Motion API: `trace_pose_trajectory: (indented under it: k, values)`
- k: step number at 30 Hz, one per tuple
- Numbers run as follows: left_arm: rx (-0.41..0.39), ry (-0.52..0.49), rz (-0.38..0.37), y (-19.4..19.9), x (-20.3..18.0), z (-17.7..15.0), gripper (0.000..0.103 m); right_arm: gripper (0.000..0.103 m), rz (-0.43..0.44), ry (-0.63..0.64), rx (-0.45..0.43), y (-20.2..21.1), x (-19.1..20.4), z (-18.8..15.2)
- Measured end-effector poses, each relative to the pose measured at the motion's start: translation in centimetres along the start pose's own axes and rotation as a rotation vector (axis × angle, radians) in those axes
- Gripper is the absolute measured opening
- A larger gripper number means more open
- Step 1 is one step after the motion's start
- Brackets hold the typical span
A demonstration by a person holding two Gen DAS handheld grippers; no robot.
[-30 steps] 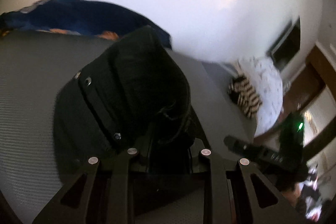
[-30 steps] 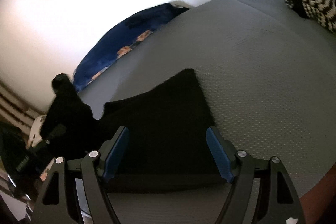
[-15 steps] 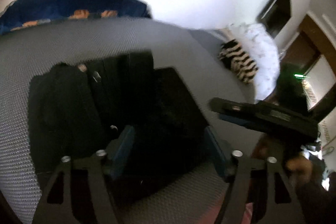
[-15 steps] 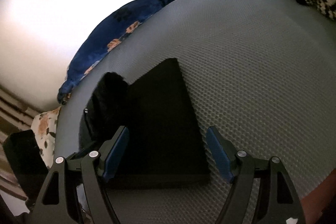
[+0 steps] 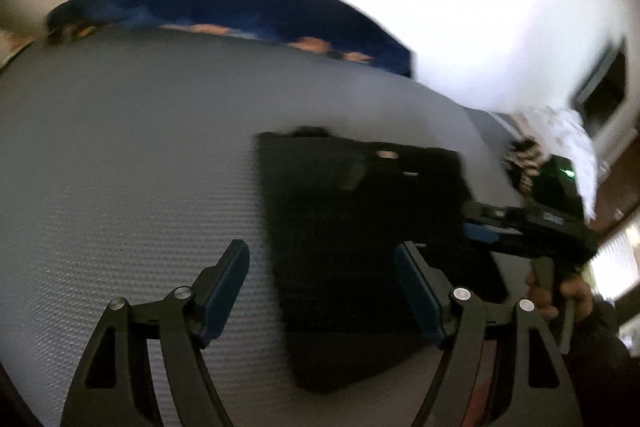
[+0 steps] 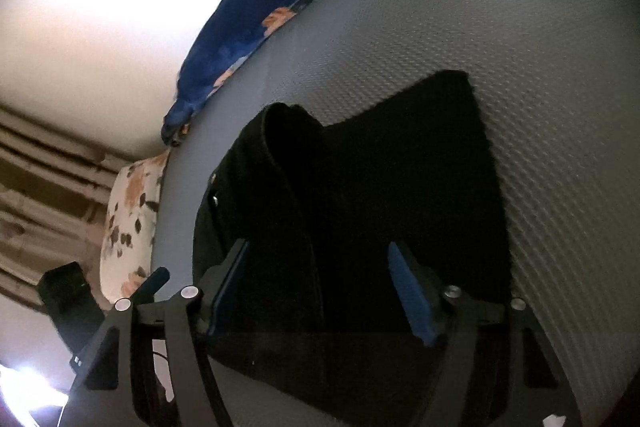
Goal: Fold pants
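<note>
Since a second ago, you've let go with your left gripper [image 5: 320, 267]; its fingers now gape wide, holding nothing. Your right gripper [image 6: 320, 279] hovers equally wide and bare. Both sit over the folded black pants [image 5: 360, 227] on the grey bed [image 5: 120, 167].

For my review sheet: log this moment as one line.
pants: folded, on bed | left gripper: open, empty | right gripper: open, empty, over pants
</note>
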State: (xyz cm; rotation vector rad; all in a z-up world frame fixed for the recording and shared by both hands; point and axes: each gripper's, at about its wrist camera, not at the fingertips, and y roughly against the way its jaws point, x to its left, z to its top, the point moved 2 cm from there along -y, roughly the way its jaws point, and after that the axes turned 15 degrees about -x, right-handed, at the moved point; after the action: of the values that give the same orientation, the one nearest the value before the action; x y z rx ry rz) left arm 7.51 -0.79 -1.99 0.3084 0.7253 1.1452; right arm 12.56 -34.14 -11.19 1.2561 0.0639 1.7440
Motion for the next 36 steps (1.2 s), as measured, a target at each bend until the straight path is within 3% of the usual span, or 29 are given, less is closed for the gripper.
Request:
trace_pose_trajectory:
  k: [2,5,7,12,16,19,24,27,31,36]
  values:
    - [0.012,0.024,0.043,-0.4,1.3,-0.5,0.076,0.065,0.027,0.006,0.013,-0.9,0.3,0.2]
    - [0.04,0.073,0.073,-1.3,2.6,-1.0,0.076,0.048,0.037,0.025,0.04,-2.6,1.0,0.2]
    - [0.053,0.09,0.091,-1.8,3.0,-1.3,0.076,0.026,0.043,0.005,0.054,-3.1,1.3,0.2]
    - [0.055,0.087,0.108,-2.6,2.9,-1.2,0.076,0.01,0.013,0.009,-0.036,-0.5,3.7,0.4]
    - [0.045,0.071,0.103,-3.5,2.2,-0.5,0.076,0.009,-0.025,0.044,-0.124,2.6,5.2,1.4]
    - [0.046,0.053,0.092,-4.5,1.3,0.0,0.076,0.009,-0.098,0.049,-0.177,4.5,3.9,2.3]
    - [0.066,-0.029,0.061,-6.0,-1.3,-0.5,0.076,0.009,-0.243,0.035,-0.17,4.3,-0.4,1.6]
    - [0.099,-0.119,0.06,-7.3,-2.9,-1.6,0.076,0.017,-0.283,0.023,-0.154,3.5,-2.2,0.9]
    - [0.153,-0.173,0.061,-8.6,-3.6,-3.3,0.076,0.033,-0.321,0.051,-0.146,4.2,-1.6,0.8]
    - [0.16,-0.163,0.04,-8.6,-3.3,-3.4,0.076,0.035,-0.338,0.074,-0.13,6.5,-0.8,-1.0]
